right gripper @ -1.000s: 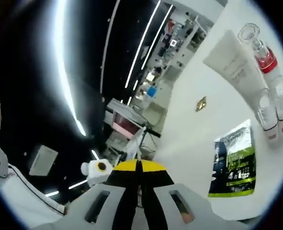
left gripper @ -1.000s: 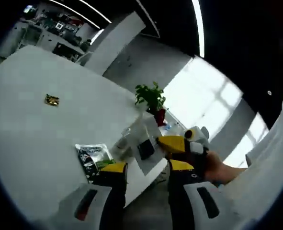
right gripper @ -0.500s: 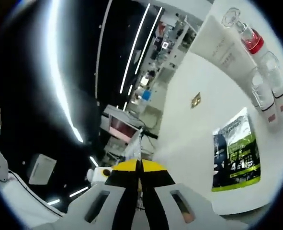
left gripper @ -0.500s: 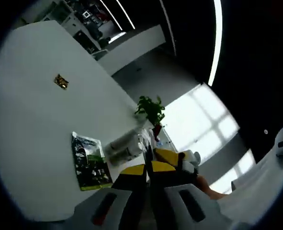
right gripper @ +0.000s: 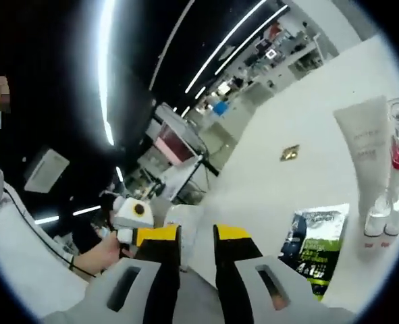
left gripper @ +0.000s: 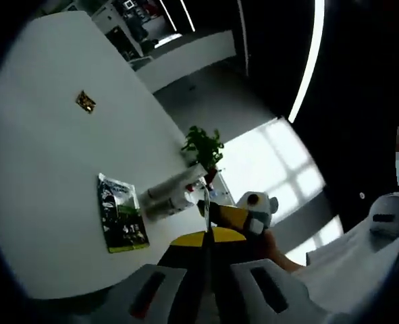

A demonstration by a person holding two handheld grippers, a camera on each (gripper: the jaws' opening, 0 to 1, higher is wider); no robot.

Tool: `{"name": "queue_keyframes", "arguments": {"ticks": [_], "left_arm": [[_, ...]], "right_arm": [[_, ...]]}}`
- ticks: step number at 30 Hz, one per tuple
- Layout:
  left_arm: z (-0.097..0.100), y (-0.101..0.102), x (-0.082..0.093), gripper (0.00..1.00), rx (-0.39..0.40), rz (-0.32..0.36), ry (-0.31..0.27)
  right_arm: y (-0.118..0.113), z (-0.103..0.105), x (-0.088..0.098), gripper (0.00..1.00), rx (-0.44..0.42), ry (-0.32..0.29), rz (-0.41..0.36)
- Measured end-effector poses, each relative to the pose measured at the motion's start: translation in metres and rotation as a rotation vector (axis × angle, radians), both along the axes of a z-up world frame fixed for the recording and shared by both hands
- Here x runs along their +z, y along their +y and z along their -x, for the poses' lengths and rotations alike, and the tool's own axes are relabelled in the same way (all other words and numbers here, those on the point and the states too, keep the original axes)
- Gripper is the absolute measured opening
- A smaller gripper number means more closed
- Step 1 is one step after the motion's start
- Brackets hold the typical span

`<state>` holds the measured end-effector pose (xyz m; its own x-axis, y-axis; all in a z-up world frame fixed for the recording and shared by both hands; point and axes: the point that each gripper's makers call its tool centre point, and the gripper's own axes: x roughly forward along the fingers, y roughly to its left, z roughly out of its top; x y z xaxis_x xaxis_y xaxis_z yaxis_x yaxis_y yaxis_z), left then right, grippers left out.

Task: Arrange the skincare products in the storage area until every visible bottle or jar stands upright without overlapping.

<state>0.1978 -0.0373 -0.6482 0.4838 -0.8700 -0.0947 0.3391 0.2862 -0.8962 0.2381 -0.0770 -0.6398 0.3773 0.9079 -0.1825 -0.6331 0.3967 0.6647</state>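
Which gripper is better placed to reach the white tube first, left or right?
Probably the right gripper: its jaws are open, and the white tube lies in its view. The left gripper has its jaws shut.

Ceiling strips glare; window overexposed; edges warped.

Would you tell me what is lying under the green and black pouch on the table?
The pouch lies flat on the bare white table, beside the bottles. Whatever might be beneath it is covered.
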Motion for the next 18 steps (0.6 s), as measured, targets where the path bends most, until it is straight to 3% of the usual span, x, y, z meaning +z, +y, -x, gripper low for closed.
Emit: {"name": "queue_keyframes", "arguments": {"ticks": [9, 18], "left_arm": [[0.009, 0.001, -0.007, 0.01, -0.027, -0.001, 0.017], [0.008, 0.007, -0.019, 0.01, -0.025, -0.011, 0.049]], "right_arm": [[0.015, 0.007, -0.007, 0.15, 0.111, 0.0, 0.053], [0.017, 0.005, -0.018, 0.03, 0.125, -0.061, 0.155]]}}
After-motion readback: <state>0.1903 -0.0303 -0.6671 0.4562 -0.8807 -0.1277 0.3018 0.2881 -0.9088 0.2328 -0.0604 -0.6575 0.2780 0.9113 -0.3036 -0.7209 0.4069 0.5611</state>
